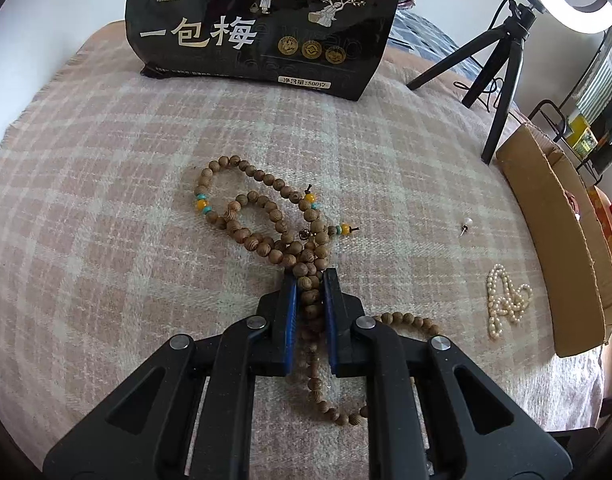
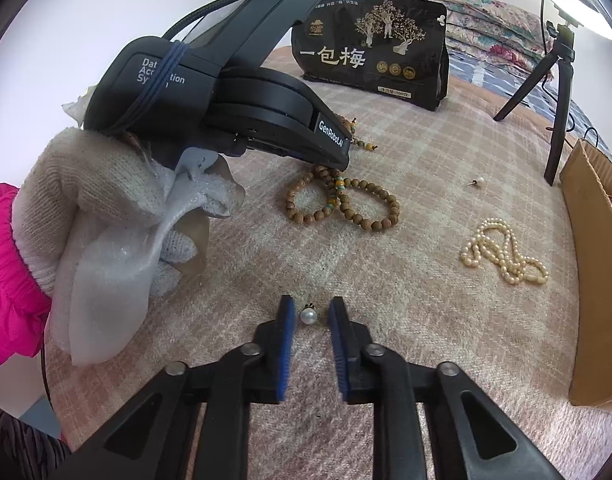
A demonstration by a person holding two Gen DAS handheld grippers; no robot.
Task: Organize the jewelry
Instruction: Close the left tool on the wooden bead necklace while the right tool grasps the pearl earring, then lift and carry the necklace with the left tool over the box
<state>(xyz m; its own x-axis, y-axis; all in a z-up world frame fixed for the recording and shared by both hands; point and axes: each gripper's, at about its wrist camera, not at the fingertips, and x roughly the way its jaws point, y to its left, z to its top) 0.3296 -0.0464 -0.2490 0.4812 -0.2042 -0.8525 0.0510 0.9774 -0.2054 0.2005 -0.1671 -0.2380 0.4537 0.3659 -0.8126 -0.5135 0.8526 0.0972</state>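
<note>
The left gripper is clenched on the wooden bead mala, which sprawls mid-blanket with open cloth on its left side. The right gripper stands released, its jaws flanking a pearl earring. A pearl necklace lies near the cardboard box; its contents are mostly hidden.

Your right gripper stands open around a pearl earring on the plaid blanket, touching neither pad. Beyond lie the wooden bead strand and, near the cardboard box, a pearl necklace.
</note>
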